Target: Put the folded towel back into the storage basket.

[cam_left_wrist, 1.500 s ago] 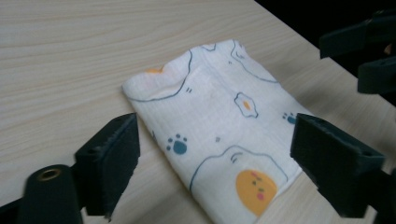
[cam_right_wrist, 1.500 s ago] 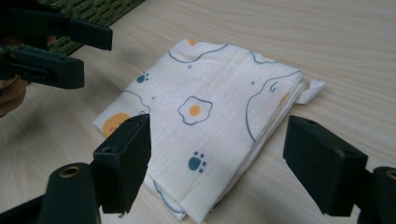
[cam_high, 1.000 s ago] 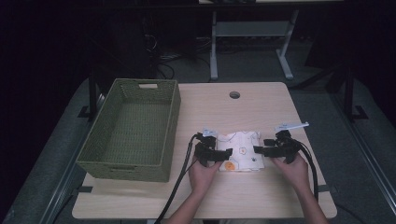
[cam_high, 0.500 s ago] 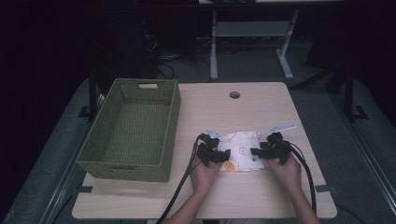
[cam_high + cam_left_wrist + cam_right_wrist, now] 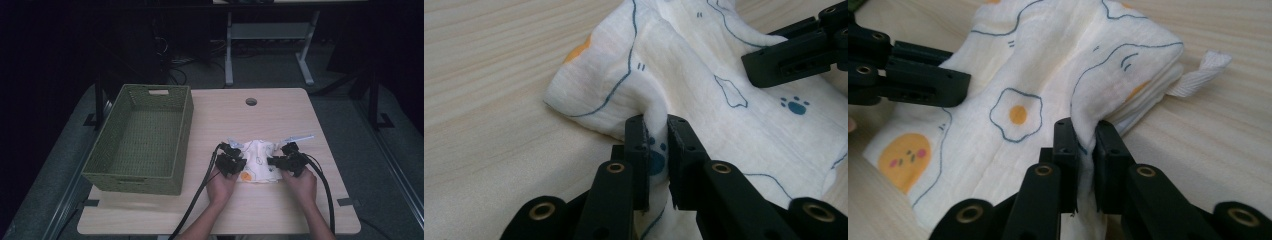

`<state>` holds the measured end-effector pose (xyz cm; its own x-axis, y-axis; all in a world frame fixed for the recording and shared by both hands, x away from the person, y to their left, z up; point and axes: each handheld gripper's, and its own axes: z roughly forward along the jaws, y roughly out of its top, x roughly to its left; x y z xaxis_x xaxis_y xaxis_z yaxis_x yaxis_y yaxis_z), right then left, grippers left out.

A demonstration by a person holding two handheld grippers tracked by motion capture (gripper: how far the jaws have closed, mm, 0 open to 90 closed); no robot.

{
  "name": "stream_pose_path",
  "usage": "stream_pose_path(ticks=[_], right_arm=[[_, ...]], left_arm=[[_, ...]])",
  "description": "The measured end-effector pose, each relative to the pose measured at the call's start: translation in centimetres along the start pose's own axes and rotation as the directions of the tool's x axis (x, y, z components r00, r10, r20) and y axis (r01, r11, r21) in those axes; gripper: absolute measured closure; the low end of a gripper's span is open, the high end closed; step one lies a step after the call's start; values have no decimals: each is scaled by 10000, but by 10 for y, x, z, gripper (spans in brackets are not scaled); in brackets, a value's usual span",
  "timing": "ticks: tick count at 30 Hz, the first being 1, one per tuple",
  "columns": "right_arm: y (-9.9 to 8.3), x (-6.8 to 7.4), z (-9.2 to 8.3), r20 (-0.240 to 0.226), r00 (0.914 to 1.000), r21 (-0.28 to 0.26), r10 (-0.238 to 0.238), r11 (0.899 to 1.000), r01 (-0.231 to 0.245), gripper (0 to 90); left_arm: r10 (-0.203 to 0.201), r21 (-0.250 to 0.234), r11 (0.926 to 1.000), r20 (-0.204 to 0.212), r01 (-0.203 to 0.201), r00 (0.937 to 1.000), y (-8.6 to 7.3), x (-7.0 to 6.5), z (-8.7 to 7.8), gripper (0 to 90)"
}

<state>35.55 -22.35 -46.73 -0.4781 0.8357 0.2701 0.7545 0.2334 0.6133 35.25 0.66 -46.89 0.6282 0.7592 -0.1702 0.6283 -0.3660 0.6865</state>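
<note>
Now both the left gripper (image 5: 656,131) and right gripper (image 5: 1084,134) have just closed, each pinching the cloth (image 5: 258,160).

Dim room, grey floor (image 5: 350,125), wooden table (image 5: 280,115)

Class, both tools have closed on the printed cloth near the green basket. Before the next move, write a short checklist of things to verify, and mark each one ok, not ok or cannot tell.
1. Left tool has a fold of the cloth pinched between its jaws: ok.
2. Right tool is pinched on the cloth's opposite edge: ok.
3. Both tools have just closed; whether each grips all the layers or only the top one: cannot tell.
4. Basket stands open on the table, left of the cloth: ok.
5. Path from cloth to basket is free of other things: ok.
6. White tape loop at the cloth's corner hangs free of the jaws: ok.
</note>
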Motion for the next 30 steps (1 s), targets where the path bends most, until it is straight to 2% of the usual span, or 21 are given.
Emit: stream_pose_path(ticks=[3, 9, 14, 21, 30], right_arm=[[-1, -4, 0, -436, 9975, 32, 558, 9984, -558, 834], [1, -2, -4, -710, 9954, -146, 641, 9978, -653, 838], [2, -1, -7, -711, 9960, -245, 550, 9981, -568, 838], [4, 2, -11, -742, 9961, -296, 484, 9983, -507, 838], [9, 4, -26, -1145, 9917, -683, 578, 9955, -659, 837]], left_arm=[[-100, 51, 9999, 67, 100, 9999, 1, 2, -1, 828], [-250, -77, 9997, 133, 251, 9996, 4, 4, -8, 832], [-187, -33, 9998, 146, 188, 9997, 5, 7, -11, 832], [-135, -225, 9997, 203, 140, 9997, 9, 5, -17, 832], [-42, -523, 9986, 439, 65, 9990, 22, 7, -39, 832]])
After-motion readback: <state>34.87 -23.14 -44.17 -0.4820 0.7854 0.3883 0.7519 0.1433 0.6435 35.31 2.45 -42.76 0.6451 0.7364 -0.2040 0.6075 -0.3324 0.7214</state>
